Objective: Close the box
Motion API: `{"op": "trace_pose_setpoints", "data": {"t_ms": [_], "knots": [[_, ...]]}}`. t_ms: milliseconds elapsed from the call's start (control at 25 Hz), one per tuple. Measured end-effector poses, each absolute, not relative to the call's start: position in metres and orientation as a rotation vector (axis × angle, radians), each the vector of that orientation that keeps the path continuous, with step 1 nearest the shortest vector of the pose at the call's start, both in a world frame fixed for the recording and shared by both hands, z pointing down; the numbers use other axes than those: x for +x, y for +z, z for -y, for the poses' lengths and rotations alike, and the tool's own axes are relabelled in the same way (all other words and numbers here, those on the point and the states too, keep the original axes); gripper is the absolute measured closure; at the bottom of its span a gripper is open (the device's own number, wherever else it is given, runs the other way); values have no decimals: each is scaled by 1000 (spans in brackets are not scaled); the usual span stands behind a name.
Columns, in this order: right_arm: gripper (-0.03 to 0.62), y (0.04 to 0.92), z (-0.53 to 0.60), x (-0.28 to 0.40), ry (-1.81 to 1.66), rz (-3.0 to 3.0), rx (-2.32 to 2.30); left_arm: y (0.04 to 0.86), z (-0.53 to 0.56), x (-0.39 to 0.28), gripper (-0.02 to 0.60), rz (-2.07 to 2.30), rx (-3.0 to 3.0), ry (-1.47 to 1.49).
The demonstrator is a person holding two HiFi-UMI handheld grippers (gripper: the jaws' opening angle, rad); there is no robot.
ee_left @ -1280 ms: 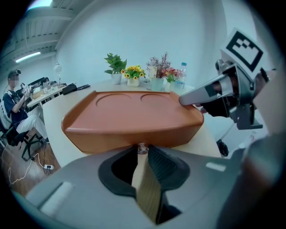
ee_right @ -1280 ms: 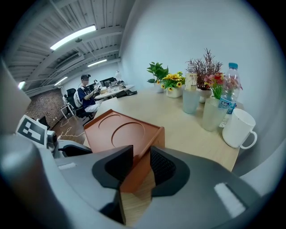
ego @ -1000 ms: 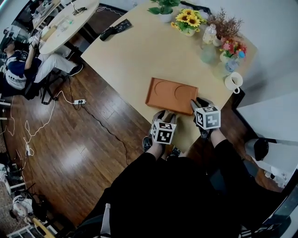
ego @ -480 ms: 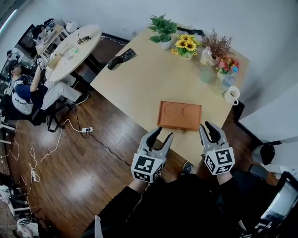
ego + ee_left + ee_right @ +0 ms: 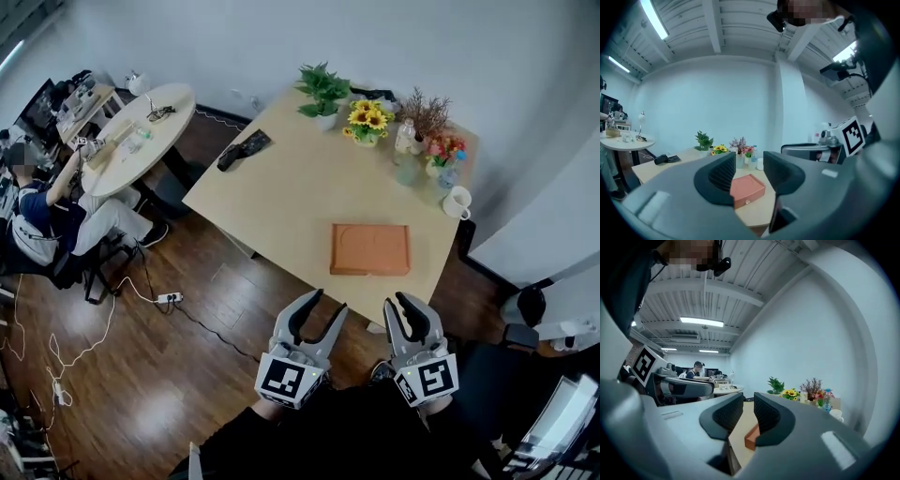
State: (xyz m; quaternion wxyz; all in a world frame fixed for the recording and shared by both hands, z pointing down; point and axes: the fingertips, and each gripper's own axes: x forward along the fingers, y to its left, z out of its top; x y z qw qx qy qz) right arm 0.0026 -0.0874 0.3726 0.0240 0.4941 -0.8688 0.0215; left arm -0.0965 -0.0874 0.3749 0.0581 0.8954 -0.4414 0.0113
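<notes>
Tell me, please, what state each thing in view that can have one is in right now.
Box: closed, lid down flat, lying on the table near its front edge.
Left gripper: jaws apart, nothing between them, off the table and apart from the box.
Right gripper: jaws closing, nothing between them, apart from the box.
White mug: upright, at the table's right corner.

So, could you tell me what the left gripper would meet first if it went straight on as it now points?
Most likely the closed orange box, which shows right between the left gripper's open, empty jaws in its own view. Depth is unclear, so the table's near edge might come first.
</notes>
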Motion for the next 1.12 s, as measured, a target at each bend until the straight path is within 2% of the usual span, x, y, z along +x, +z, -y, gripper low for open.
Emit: {"op": "trace_pose_setpoints", "data": {"t_ms": [400,680,1120], "knots": [[530,315,57,33,-26,2841,1553,329,54,-52,416,1399,2816,-18],[557,316,41,47,-20,2872,1519,338,39,-35,416,1405,2771,32],[562,321,36,47,6,2881,1499,339,34,-30,416,1414,2792,49]]}}
